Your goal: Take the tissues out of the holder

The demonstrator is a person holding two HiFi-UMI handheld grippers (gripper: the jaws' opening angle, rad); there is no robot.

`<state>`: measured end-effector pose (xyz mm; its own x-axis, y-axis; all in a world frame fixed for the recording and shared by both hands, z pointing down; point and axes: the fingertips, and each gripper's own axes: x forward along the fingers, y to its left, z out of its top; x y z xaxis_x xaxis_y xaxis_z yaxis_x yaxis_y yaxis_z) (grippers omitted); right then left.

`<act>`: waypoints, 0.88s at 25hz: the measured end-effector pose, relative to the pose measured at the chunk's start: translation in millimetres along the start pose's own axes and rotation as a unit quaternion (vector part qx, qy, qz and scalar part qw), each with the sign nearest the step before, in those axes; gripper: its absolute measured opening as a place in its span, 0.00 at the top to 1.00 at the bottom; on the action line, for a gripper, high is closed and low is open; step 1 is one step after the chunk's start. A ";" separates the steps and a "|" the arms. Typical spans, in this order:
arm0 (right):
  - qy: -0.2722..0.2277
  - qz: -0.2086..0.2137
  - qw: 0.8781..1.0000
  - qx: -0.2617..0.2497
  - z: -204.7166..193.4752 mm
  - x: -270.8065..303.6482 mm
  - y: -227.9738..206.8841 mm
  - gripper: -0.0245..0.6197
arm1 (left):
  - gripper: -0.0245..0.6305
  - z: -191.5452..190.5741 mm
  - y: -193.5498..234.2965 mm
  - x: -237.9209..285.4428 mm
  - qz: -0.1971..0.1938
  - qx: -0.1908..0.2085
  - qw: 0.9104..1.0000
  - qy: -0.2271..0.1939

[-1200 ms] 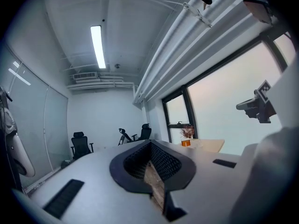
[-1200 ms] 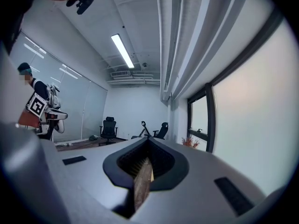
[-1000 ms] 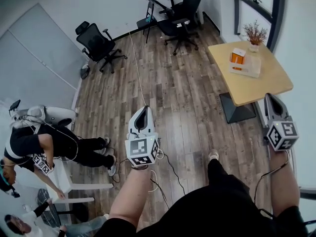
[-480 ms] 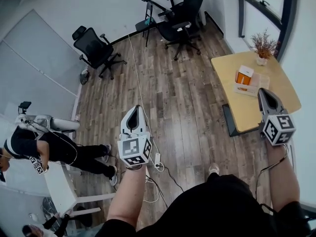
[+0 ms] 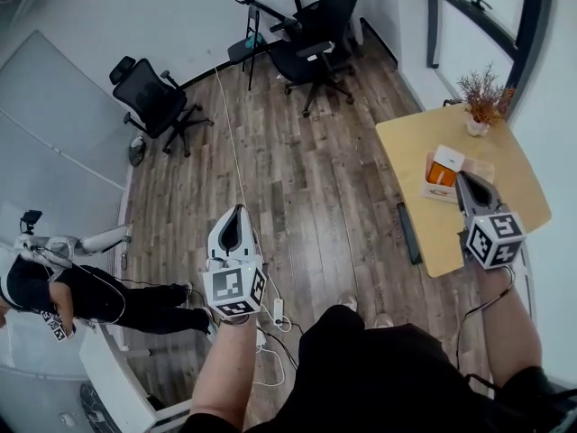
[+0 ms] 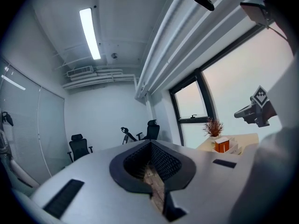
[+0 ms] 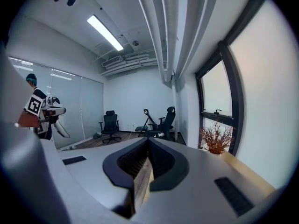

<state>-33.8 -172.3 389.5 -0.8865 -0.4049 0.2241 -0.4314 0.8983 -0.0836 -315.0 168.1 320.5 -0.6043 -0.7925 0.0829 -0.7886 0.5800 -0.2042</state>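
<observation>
The tissue holder [image 5: 442,171], an orange and white box, stands on the light wooden table [image 5: 424,224] at the right, beside a small pot of dried red twigs [image 5: 480,106]. My right gripper [image 5: 462,180] is shut and empty, its tip just right of the holder over the tabletop. My left gripper [image 5: 234,213] hangs shut and empty above the wooden floor, far left of the table. In the left gripper view the holder [image 6: 222,144] is small and distant, and the right gripper [image 6: 256,111] shows beyond it. The right gripper view shows the twigs [image 7: 216,141] but not the holder.
Black office chairs [image 5: 311,34] and one more [image 5: 149,97] stand at the far wall. A cable and a power strip [image 5: 278,310] lie on the floor near my feet. Another person [image 5: 54,287] crouches at the lower left beside white equipment. A window [image 5: 469,16] lines the right wall.
I have walked closer to the table. The right gripper has come from beside the table's edge to over its top next to the holder. Both grippers stay shut.
</observation>
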 end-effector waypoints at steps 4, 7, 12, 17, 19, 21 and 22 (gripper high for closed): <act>0.012 -0.026 1.000 0.006 -7.6 34.7 -20.8 0.95 | 0.96 -18.3 -8.3 58.2 -0.034 0.000 0.999 0.008; 0.010 -0.055 0.998 0.009 -7.9 57.5 -40.4 0.95 | 0.96 -25.0 -11.6 116.6 -0.063 -0.004 0.998 0.003; 0.018 -0.113 0.993 0.011 -1.8 80.5 -71.3 0.95 | 0.96 -8.4 -22.3 207.6 -0.127 -0.015 0.991 -0.025; 0.030 -0.175 0.984 0.031 -8.0 88.1 -97.8 0.95 | 0.96 -0.5 -54.9 287.9 -0.204 -0.007 0.978 -0.032; 0.036 -0.197 0.979 0.037 -10.4 90.6 -105.7 0.95 | 0.96 3.2 -68.1 313.8 -0.230 -0.007 0.973 -0.033; 0.042 -0.218 0.974 0.044 -13.7 94.2 -112.4 0.95 | 0.95 6.5 -81.0 335.8 -0.257 -0.017 0.966 -0.032; 0.044 -0.229 0.971 0.048 -16.2 95.9 -115.1 0.95 | 0.96 7.2 -88.7 345.2 -0.273 -0.021 0.961 -0.032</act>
<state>-66.5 -311.8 436.3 -0.5817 -0.7385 0.3410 -0.7947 0.6054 -0.0443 -452.8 -158.2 360.2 -0.0922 -0.9901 0.1060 -0.9910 0.0808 -0.1070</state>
